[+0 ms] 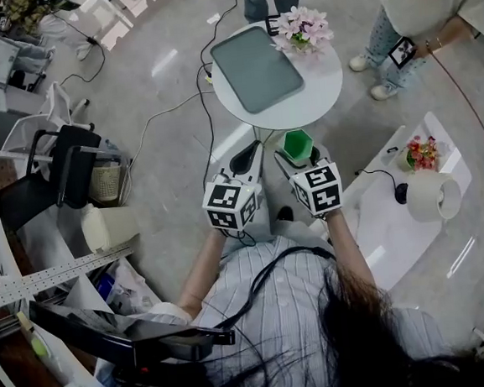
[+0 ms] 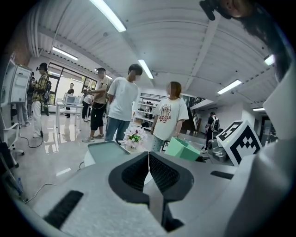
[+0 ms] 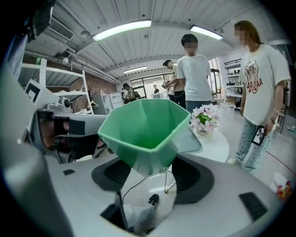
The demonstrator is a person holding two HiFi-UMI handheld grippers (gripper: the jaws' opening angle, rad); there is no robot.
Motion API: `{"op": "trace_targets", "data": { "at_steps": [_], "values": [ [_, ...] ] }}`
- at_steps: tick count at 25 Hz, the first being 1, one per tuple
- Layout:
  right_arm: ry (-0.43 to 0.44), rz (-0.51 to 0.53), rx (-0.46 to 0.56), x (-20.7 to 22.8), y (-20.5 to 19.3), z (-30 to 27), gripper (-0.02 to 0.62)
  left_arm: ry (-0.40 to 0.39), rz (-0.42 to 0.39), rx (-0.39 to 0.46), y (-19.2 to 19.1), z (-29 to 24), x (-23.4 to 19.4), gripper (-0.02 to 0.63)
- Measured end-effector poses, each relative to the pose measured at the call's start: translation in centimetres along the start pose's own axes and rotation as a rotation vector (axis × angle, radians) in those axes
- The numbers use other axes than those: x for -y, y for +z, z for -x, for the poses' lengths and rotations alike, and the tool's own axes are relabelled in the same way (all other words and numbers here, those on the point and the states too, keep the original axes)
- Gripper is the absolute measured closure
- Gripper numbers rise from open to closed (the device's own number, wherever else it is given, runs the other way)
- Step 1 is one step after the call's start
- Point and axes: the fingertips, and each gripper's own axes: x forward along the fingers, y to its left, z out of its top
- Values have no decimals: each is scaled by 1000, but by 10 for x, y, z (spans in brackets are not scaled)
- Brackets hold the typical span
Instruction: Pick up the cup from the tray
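A green faceted cup (image 1: 297, 146) is held off the tray, in the air just short of the round white table's (image 1: 321, 89) near edge. My right gripper (image 1: 299, 156) is shut on its lower part. In the right gripper view the cup (image 3: 145, 129) stands mouth-up between the pads of that gripper (image 3: 148, 172). The grey tray (image 1: 256, 67) lies bare on the table. My left gripper (image 1: 243, 159) hangs beside the right one; its jaws (image 2: 148, 156) are shut on nothing. From there the cup (image 2: 182, 149) shows to the right and the tray (image 2: 104, 149) ahead.
A pot of pink flowers (image 1: 302, 30) stands on the round table behind the tray. Two people (image 1: 428, 12) stand beyond the table. A second white table (image 1: 396, 217) at right bears flowers and a white cylinder. A black chair (image 1: 63, 170) and floor cables lie left.
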Motion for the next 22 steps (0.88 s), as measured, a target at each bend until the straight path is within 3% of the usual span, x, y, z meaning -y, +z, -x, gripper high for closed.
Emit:
{"op": "trace_targets", "data": {
  "at_steps": [15, 22],
  "values": [
    [-17, -10, -7, -28, -12, 14, 307, -49, -33, -3, -6, 22, 11, 591],
    [-60, -51, 2, -55, -4, 2, 307, -69, -22, -5, -4, 46, -23, 591]
  ]
}}
